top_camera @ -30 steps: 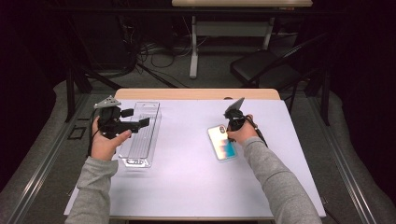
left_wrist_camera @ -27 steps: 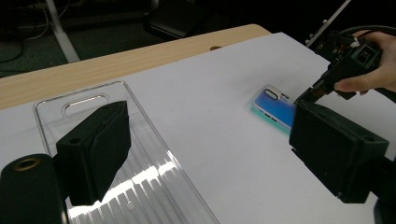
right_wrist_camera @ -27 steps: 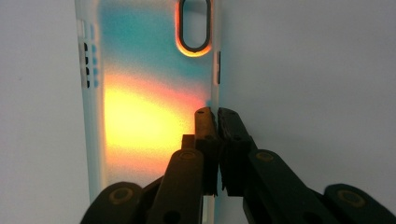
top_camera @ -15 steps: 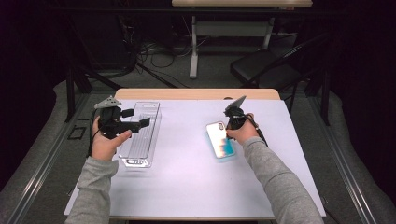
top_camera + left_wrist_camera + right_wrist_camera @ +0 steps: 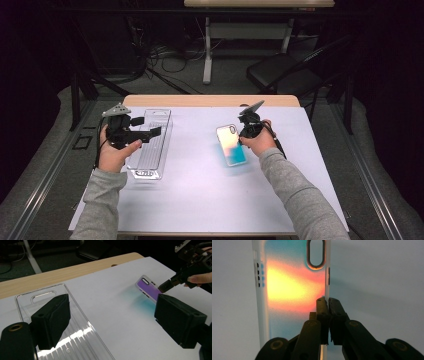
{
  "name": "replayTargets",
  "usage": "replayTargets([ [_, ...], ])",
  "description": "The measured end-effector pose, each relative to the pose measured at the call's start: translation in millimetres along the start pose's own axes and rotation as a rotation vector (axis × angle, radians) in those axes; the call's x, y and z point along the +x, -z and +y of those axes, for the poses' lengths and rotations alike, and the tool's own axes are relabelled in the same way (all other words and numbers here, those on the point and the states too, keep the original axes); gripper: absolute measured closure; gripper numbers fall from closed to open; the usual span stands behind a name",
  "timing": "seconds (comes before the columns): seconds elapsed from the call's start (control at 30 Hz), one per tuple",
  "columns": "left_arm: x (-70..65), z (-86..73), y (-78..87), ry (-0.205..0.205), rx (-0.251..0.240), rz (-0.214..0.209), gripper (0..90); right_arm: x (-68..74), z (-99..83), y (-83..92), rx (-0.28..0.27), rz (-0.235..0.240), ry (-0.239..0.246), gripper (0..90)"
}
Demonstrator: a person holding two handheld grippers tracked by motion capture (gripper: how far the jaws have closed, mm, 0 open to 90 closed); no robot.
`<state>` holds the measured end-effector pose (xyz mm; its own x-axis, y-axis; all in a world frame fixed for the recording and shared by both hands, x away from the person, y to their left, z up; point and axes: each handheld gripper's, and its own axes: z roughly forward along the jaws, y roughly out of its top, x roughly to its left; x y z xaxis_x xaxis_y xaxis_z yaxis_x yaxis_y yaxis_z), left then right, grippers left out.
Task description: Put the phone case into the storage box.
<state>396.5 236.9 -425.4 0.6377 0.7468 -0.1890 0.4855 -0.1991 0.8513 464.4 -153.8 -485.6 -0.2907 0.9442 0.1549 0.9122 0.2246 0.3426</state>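
Lying on the white counter [image 5: 200, 195] right of centre, iridescent phone case [image 5: 231, 144], camera cutout toward the far edge, orange and teal in the right gripper view [image 5: 287, 290], purple in the left gripper view [image 5: 150, 288]. Pinching the case's right side wall, right gripper [image 5: 328, 301], fingers [image 5: 321, 307] clamped tight on the thin rim; seen from above at the case's right edge [image 5: 243, 135]. Hovering over the clear tray [image 5: 150, 145] at the counter's left, left gripper [image 5: 155, 132], fingers [image 5: 51, 320] spread wide, nothing between them. Standing well apart, tray and case. Beyond the counter, a dark chair [image 5: 280, 75] on the floor.
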Motion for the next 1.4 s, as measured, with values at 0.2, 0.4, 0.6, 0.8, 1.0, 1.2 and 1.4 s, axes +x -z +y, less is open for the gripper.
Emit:
replayTargets([
  [0.2,-0.9,-0.1,-1.2,-0.002,0.001,-0.001,13.6,6.1,-3.0,4.8,-0.078,0.031,0.019,87.4],
  [0.4,-2.2,-0.2,-2.7,-0.007,0.009,-0.002,13.6,11.8,-5.9,9.1,-0.109,0.04,0.038,87.4],
  [0.6,-2.9,-0.3,-3.2,-0.007,0.009,-0.003,13.6,17.3,-8.8,16.5,-0.147,0.053,0.052,87.5],
  [0.8,-4.5,-0.4,-4.5,-0.011,0.011,-0.005,13.6,22.0,-11.8,22.7,-0.192,0.058,0.066,87.6],
  [1.0,-7.5,-0.5,-6.9,-0.014,0.019,-0.011,14.3,25.0,-15.0,27.2,-0.234,0.072,0.073,87.6],
  [1.2,-11.0,-0.7,-9.8,-0.022,0.023,-0.017,14.5,25.0,-18.8,27.1,-0.258,0.082,0.081,87.6],
  [1.4,-14.4,-0.1,-10.6,-0.026,0.02,-0.03,15.0,25.6,-24.1,29.5,-0.296,0.086,0.089,87.7],
])
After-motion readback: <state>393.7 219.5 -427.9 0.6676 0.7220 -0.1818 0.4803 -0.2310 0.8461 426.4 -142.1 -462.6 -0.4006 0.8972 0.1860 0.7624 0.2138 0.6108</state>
